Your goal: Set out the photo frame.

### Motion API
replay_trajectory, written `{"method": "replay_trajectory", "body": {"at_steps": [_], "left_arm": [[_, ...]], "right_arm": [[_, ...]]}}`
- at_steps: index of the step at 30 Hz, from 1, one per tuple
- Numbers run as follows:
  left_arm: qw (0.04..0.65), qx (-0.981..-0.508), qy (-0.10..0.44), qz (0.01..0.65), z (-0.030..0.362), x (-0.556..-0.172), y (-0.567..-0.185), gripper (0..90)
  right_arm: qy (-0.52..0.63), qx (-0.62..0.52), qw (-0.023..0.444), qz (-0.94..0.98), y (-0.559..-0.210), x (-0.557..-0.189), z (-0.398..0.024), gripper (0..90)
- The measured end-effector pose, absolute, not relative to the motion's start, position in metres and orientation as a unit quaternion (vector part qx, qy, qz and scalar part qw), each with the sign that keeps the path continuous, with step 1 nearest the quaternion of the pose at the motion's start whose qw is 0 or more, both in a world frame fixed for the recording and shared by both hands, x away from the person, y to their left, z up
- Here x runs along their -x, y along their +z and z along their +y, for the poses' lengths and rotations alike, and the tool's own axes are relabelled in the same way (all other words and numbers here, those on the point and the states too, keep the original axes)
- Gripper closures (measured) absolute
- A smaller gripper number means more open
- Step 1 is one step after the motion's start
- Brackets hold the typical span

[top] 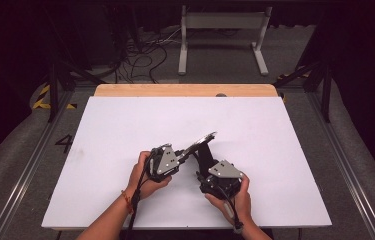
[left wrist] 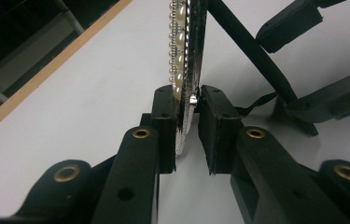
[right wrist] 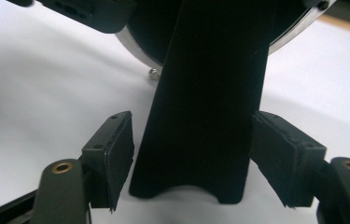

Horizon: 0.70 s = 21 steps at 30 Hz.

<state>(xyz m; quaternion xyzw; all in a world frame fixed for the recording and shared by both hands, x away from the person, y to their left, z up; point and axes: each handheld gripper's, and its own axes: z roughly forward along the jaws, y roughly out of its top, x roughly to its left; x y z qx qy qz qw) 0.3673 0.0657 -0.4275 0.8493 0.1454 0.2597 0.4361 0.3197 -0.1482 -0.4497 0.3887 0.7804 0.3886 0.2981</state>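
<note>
Nearest in the high view, two hands come in from six o'clock onto the white bench (top: 125, 130), each with a hand-held gripper. The left hand-held gripper (top: 184, 152) points toward two o'clock and the right hand-held gripper (top: 202, 175) toward twelve, both meeting at a picture frame (top: 202, 140) just below the bench's middle.

The left gripper view gives what the high view cannot: the frame seen edge-on, its rim set with pearl beads (left wrist: 178, 51), pinched at the lower edge between the left hand-held gripper's nearly closed pads.

The right gripper view shows the frame's back, where the black easel leg (right wrist: 200, 116) runs down to the bench. The right hand-held gripper (right wrist: 191, 154) stands wide, one pad at either side of the leg and neither pressing on it.

Farthest, at twelve o'clock, the bench's wooden edge (top: 185, 90) shows.
</note>
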Motion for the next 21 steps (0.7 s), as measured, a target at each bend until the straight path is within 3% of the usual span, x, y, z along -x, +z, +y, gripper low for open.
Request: {"method": "replay_trajectory", "body": {"at_steps": [3, 16, 21], "left_arm": [[0.433, -0.851, 0.259, 0.145, 0.066, -0.366, -0.427, 77.2], [0.423, -0.859, 0.259, 0.127, 0.058, -0.358, -0.426, 76.8], [0.434, -0.855, 0.251, 0.132, 0.056, -0.359, -0.427, 76.3]], "right_arm": [[0.368, -0.39, 0.33, 0.777, -0.453, -0.319, -0.141, 29.9], [0.377, -0.381, 0.254, 0.805, -0.447, -0.332, -0.17, 30.9], [0.392, -0.365, 0.247, 0.807, -0.443, -0.33, -0.178, 39.5]]}}
